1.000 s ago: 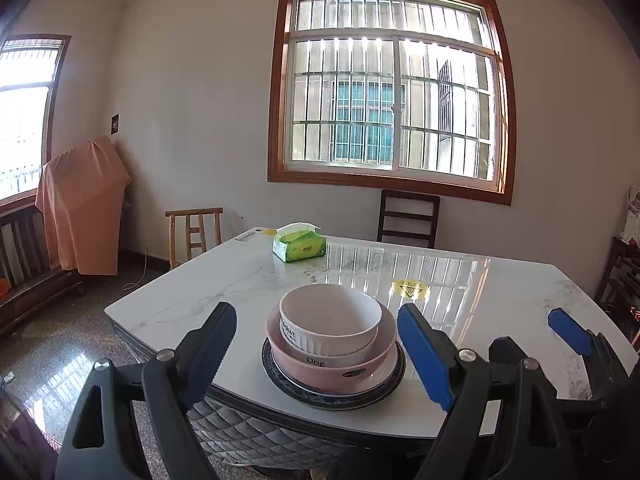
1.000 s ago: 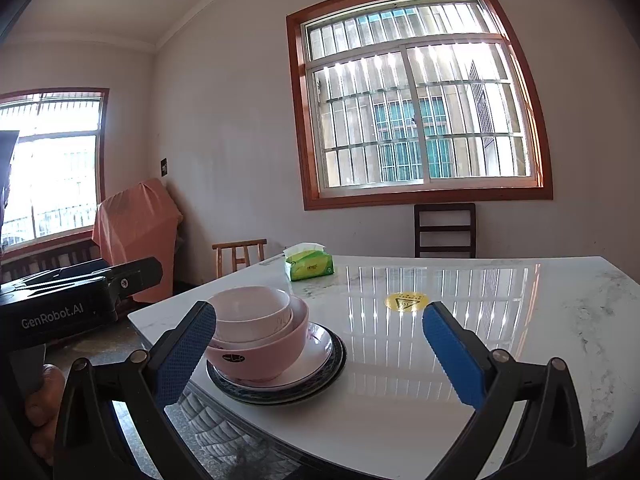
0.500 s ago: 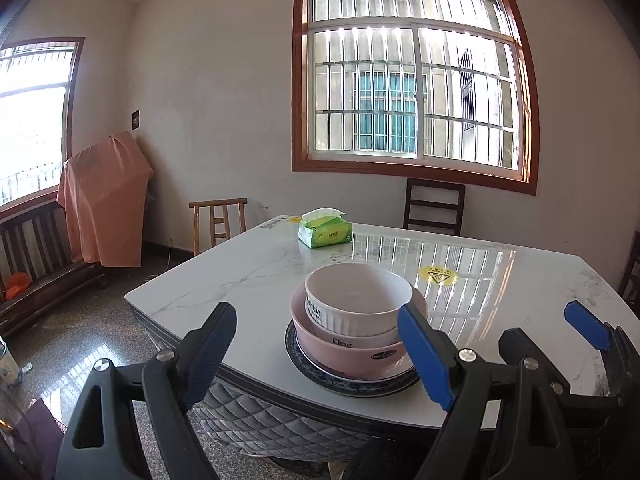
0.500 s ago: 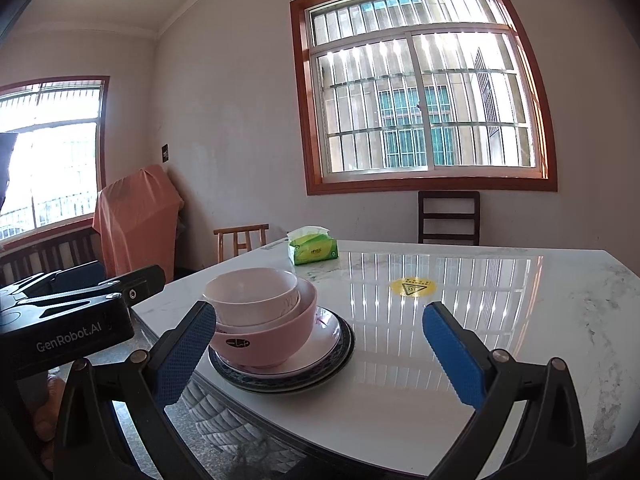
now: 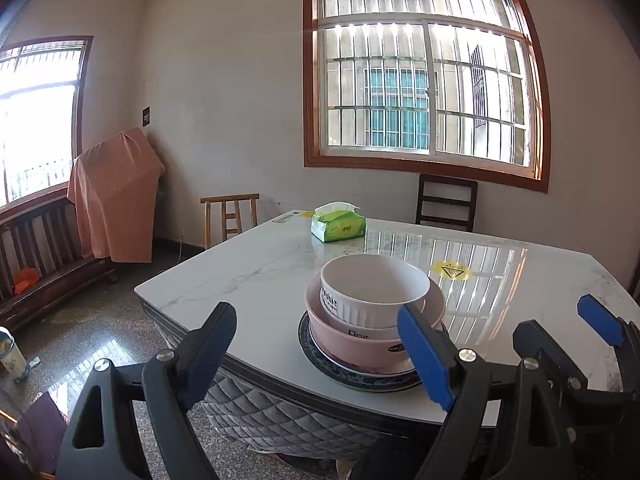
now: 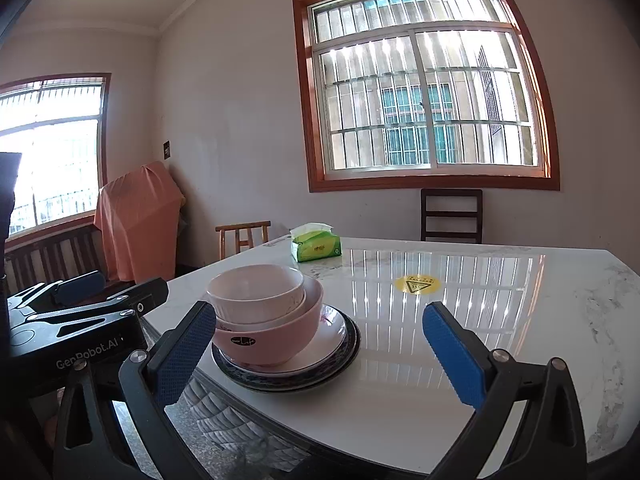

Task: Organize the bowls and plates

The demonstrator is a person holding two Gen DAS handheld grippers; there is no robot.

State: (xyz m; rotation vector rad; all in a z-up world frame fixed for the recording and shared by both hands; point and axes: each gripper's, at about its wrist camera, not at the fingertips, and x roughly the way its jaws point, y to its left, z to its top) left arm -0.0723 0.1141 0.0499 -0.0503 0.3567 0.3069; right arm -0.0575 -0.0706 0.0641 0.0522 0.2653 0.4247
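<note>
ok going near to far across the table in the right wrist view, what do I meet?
Stacked plates and bowls → yellow warning sticker → green tissue pack → dark chair behind the table's far edge.

We see a home dining room: marble table point(image 6: 500, 320), wooden chairs point(image 6: 451, 216), tissue pack point(image 6: 316, 247), barred window point(image 6: 428, 100).

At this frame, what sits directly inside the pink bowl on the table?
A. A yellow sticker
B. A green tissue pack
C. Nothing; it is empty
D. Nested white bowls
D: the pink bowl holds a white bowl marked "Dog" with a ribbed white bowl nested on top; the tissue pack and yellow sticker lie apart on the table.
</note>
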